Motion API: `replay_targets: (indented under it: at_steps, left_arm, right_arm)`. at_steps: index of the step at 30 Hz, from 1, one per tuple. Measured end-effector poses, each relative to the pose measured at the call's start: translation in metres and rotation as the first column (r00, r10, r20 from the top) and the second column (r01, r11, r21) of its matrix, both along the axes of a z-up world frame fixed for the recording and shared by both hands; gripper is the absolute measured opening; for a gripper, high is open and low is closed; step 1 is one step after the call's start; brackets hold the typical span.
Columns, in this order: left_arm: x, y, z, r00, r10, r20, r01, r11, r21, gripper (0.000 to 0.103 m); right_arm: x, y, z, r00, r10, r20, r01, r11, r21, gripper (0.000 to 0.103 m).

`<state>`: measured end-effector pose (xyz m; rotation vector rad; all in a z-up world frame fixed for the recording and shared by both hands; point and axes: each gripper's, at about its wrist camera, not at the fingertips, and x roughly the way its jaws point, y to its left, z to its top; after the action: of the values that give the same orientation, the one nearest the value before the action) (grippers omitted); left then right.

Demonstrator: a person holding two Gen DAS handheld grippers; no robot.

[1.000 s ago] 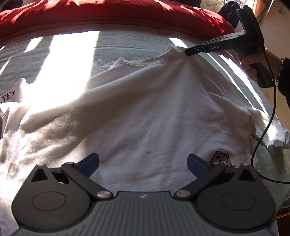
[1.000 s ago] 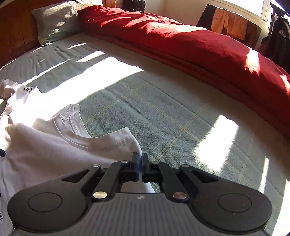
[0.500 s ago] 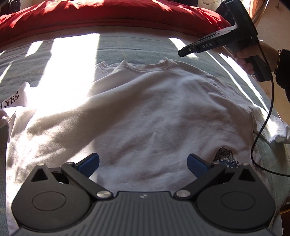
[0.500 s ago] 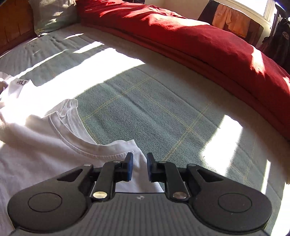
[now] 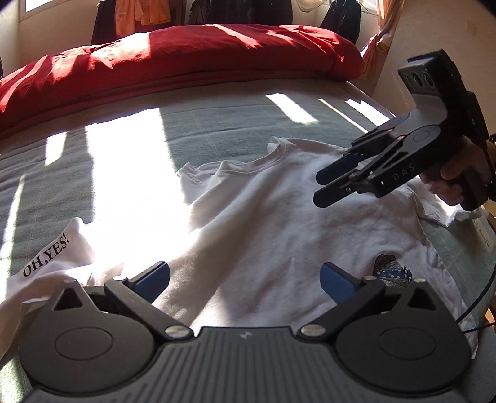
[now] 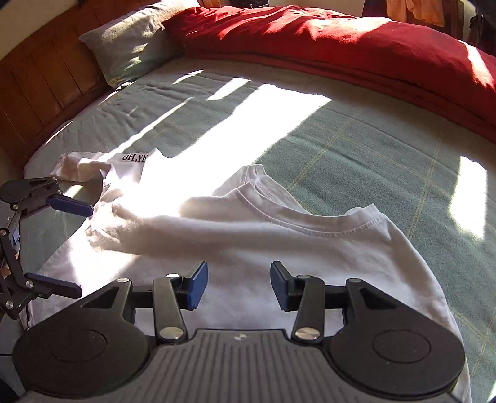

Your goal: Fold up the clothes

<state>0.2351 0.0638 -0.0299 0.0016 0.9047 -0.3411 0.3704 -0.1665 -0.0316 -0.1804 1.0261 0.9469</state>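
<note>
A white T-shirt [image 5: 279,235] lies spread on the green bed cover [image 5: 217,124], collar [image 6: 310,217] away from me, a black "OH,YES!" print [image 5: 46,257] on its left part. My left gripper [image 5: 245,276] hangs open over the shirt's lower half, nothing between its fingers; it also shows in the right wrist view as the left gripper [image 6: 77,249]. My right gripper [image 6: 238,279] hovers above the shirt below the collar, its jaws opening and holding nothing. In the left wrist view the right gripper [image 5: 321,189] is held by a hand [image 5: 449,183] above the shirt's right shoulder.
A red duvet [image 6: 341,46] is bunched along the far side of the bed. A grey pillow [image 6: 130,46] leans on the wooden headboard [image 6: 37,93]. Clothes [image 5: 139,12] hang by the window. A black cable [image 5: 477,303] trails off the bed's right edge.
My right gripper, shut on the shirt's shoulder by the collar, has opened, let it go and drawn back over the shirt. The collar has dropped flat. My left gripper has risen a little, still open.
</note>
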Motion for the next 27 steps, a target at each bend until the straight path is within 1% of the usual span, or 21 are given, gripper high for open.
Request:
replay_targets:
  at_steps: [1,3,6,8,10,12,13,14,15,16,17,19,21,24,26,27]
  left_arm:
    - [0.005,0.0,-0.002,1.0,-0.005,-0.005,0.005,1.0,-0.017,0.102]
    - [0.014,0.0,-0.004,1.0,-0.017,-0.003,0.017,0.999,-0.039,0.102]
    - [0.033,0.002,-0.003,0.998,-0.045,0.034,0.046,0.999,-0.028,0.102]
    - [0.053,0.008,-0.003,0.998,-0.048,0.045,0.048,0.999,-0.007,0.102]
    - [0.077,0.016,-0.003,0.998,-0.052,0.03,0.052,0.999,0.01,0.102]
    - [0.098,0.025,-0.008,0.998,-0.063,0.013,0.062,0.997,0.051,0.101]
    - [0.109,0.03,-0.012,0.998,-0.069,0.005,0.068,0.995,0.076,0.098]
    - [0.119,0.035,-0.015,0.997,-0.075,-0.004,0.075,0.992,0.102,0.087]
    - [0.129,0.04,-0.019,0.997,-0.081,-0.013,0.082,0.988,0.127,0.08]
    - [0.138,0.045,-0.024,0.996,-0.084,-0.027,0.087,0.985,0.146,0.067]
    - [0.146,0.051,-0.031,0.995,-0.083,-0.05,0.09,0.984,0.152,0.062]
    - [0.158,0.064,-0.047,0.993,-0.084,-0.085,0.098,0.981,0.167,0.062]
    - [0.162,0.075,-0.059,0.992,-0.077,-0.097,0.094,0.978,0.187,0.061]
    - [0.166,0.086,-0.076,0.984,-0.09,-0.152,0.113,0.983,0.146,0.061]
    - [0.166,0.09,-0.081,0.982,-0.091,-0.163,0.112,0.986,0.124,0.062]
    - [0.165,0.089,-0.082,0.982,-0.091,-0.165,0.112,0.986,0.125,0.062]
  right_arm:
    - [-0.01,-0.002,-0.004,1.0,-0.019,-0.009,0.019,1.0,0.001,0.059]
    - [-0.027,-0.006,-0.014,0.998,-0.07,-0.002,0.07,0.997,-0.027,0.059]
    - [-0.048,-0.017,-0.03,0.985,-0.17,0.042,0.173,0.981,-0.082,0.063]
    - [-0.059,-0.026,-0.039,0.974,-0.224,0.034,0.226,0.972,-0.059,0.064]
    - [-0.068,-0.033,-0.044,0.963,-0.269,0.025,0.27,0.963,-0.026,0.065]
    - [-0.074,-0.038,-0.045,0.953,-0.301,0.023,0.301,0.954,0.01,0.066]
    - [-0.076,-0.041,-0.045,0.949,-0.316,0.019,0.315,0.949,0.027,0.066]
    - [-0.077,-0.043,-0.045,0.945,-0.328,0.015,0.327,0.944,0.04,0.066]
    - [-0.078,-0.044,-0.046,0.941,-0.338,0.01,0.337,0.94,0.052,0.066]
    - [-0.078,-0.046,-0.047,0.937,-0.349,0.005,0.348,0.935,0.063,0.066]
    - [-0.079,-0.048,-0.047,0.935,-0.355,0.002,0.354,0.933,0.073,0.066]
    - [-0.079,-0.051,-0.048,0.935,-0.356,-0.002,0.354,0.931,0.092,0.066]
    - [-0.079,-0.053,-0.049,0.935,-0.354,-0.007,0.353,0.93,0.103,0.066]
    - [-0.077,-0.056,-0.05,0.937,-0.349,-0.014,0.348,0.931,0.113,0.066]
    - [-0.075,-0.056,-0.051,0.937,-0.349,-0.013,0.348,0.93,0.117,0.066]
    - [-0.074,-0.056,-0.051,0.936,-0.353,-0.014,0.352,0.928,0.123,0.066]
